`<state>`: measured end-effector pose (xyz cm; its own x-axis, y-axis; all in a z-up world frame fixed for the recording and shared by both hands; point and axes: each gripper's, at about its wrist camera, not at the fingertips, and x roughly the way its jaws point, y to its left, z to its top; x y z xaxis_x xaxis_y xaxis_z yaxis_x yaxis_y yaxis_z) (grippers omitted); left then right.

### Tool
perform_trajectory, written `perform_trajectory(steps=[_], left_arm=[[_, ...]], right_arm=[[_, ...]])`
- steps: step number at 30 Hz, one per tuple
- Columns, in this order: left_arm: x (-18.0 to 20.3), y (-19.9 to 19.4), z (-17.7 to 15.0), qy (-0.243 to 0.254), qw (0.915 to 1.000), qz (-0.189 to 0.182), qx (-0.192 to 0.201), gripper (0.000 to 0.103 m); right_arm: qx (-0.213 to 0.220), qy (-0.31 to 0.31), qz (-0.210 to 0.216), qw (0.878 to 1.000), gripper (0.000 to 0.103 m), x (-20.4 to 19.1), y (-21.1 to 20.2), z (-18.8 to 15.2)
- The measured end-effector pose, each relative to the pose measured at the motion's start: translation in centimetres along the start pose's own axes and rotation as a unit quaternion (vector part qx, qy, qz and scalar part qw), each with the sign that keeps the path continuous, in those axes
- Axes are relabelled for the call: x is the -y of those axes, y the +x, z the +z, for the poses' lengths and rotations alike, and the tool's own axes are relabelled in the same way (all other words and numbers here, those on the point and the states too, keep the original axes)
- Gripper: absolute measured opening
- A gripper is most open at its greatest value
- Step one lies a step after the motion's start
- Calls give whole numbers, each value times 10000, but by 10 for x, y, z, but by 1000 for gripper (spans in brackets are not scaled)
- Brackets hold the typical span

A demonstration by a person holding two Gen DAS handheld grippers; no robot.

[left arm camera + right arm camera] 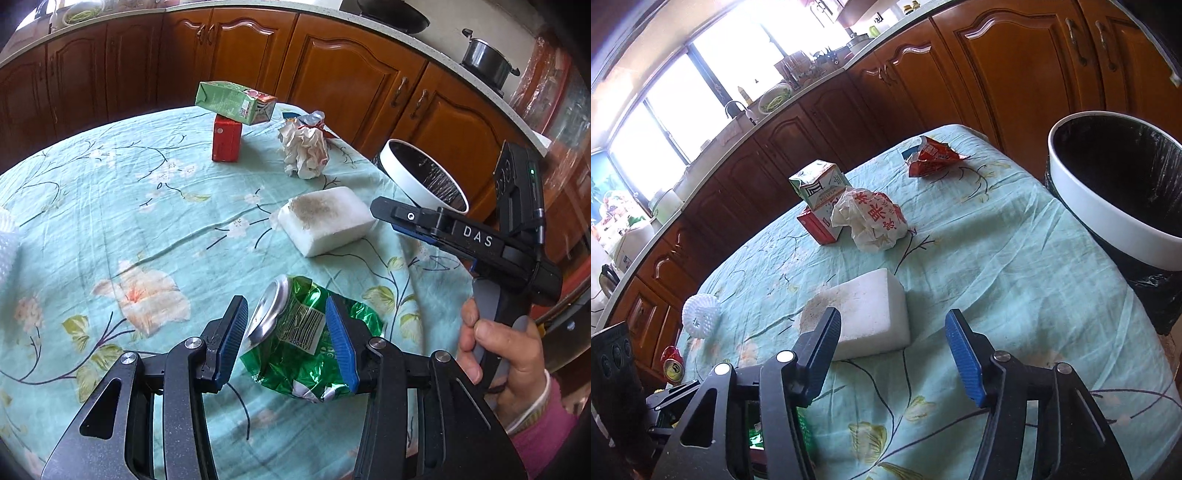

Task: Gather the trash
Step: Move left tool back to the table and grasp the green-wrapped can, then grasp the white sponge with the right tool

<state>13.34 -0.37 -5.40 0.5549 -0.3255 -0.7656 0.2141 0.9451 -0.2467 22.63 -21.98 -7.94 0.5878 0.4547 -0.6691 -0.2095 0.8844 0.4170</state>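
My left gripper [286, 334] is shut on a crushed green can [306, 339], its blue pads pressed on both sides, low over the floral tablecloth [110, 221]. My right gripper [892, 352] is open and empty, just in front of a dirty white foam block [868, 314], also in the left wrist view [325, 223]. Further back lie a crumpled paper wrapper [873, 221], a green carton [236, 101] resting on a red carton [226, 142], and a torn red packet [931, 155]. A white bin [1108, 192] with a black liner stands past the table's right edge.
Brown kitchen cabinets [332, 62] run behind the table. A white mesh ball [701, 315] lies near the table's left edge. A dark pot [487, 55] sits on the counter. The person's hand [495, 343] holds the right gripper's handle.
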Motion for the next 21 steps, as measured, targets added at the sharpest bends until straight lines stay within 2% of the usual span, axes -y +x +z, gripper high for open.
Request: perform_trajectory(steps=[2, 4, 6, 7, 10, 21], left_arm=[[0, 3, -2, 28, 10000, 32, -23, 41], [0, 5, -4, 70, 10000, 41, -32, 26], [0, 5, -4, 106, 9999, 47, 2, 22], [0, 4, -4, 121, 9999, 67, 24, 17], [2, 4, -4, 164, 9998, 77, 68, 13], [11, -6, 8, 233, 9988, 125, 417, 12]], right_arm=[[-82, -38, 19, 10000, 52, -3, 6, -1], [-169, -80, 50, 9998, 37, -5, 13, -2], [-136, -179, 62, 9997, 33, -9, 13, -3], [-111, -269, 18, 9996, 31, -12, 11, -3], [-12, -391, 6, 9992, 23, -16, 3, -1], [428, -212, 6, 9989, 18, 6, -44, 10]])
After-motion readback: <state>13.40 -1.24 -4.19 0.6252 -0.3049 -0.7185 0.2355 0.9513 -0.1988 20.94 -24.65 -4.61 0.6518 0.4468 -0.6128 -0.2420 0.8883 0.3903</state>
